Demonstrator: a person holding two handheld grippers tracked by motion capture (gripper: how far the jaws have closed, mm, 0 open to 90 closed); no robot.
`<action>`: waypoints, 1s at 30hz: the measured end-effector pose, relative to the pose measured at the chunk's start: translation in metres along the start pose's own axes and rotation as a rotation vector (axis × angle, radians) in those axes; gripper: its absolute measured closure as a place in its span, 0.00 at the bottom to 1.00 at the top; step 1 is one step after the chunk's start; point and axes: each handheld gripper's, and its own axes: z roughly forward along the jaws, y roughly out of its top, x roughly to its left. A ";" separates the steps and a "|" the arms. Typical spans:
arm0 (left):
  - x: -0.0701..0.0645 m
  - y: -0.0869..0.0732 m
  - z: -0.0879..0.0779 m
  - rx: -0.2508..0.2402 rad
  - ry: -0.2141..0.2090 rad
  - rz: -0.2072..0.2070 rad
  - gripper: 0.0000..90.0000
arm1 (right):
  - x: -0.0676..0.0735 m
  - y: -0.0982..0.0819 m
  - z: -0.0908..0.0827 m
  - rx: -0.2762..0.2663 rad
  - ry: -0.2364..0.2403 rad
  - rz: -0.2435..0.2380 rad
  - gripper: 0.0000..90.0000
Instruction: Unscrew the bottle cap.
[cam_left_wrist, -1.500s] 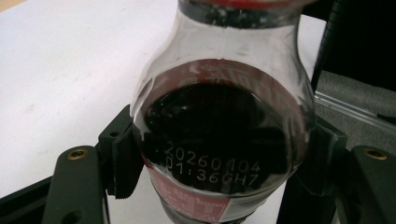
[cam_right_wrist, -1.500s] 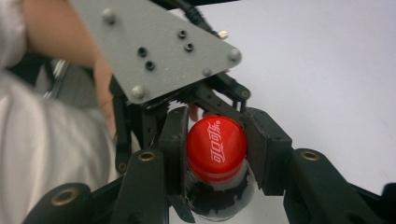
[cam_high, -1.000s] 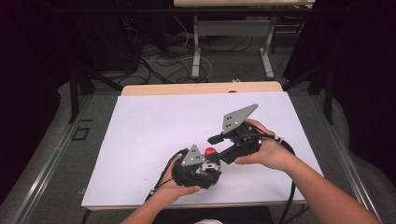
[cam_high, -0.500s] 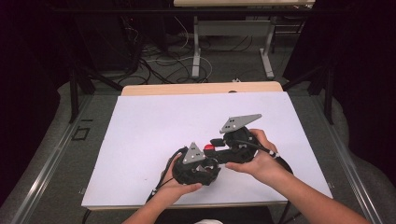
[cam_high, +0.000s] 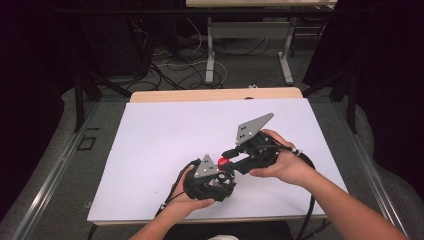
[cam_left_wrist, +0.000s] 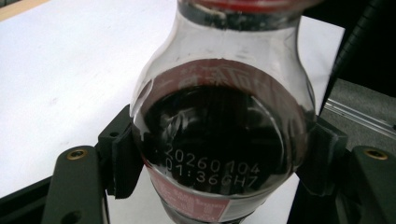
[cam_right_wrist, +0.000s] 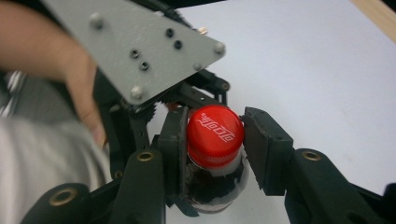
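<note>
My left gripper (cam_left_wrist: 219, 154): clenched on the dark cola bottle's (cam_left_wrist: 219, 140) belly, low over the white table (cam_high: 150, 145).
My right gripper (cam_right_wrist: 212, 140): jaws hug the red cap (cam_right_wrist: 215, 135).
Progress: cap looks on; unscrewing likely left.

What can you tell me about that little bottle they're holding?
The small clear plastic bottle of dark cola has a red screw cap with white lettering, still on, and a red label. A date code is printed on its shoulder. The left gripper clamps its body; the right gripper's pads flank the cap, one touching.
</note>
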 end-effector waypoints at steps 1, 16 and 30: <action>-0.002 0.001 0.000 0.015 -0.022 0.013 0.33 | -0.004 0.001 -0.001 0.013 0.033 -0.038 0.68; 0.001 0.002 0.000 -0.005 0.014 -0.019 0.33 | 0.009 0.004 -0.012 -0.033 -0.068 -0.007 0.47; 0.000 0.004 0.002 0.007 0.046 -0.025 0.33 | 0.022 -0.004 0.002 -0.088 -0.256 0.286 0.57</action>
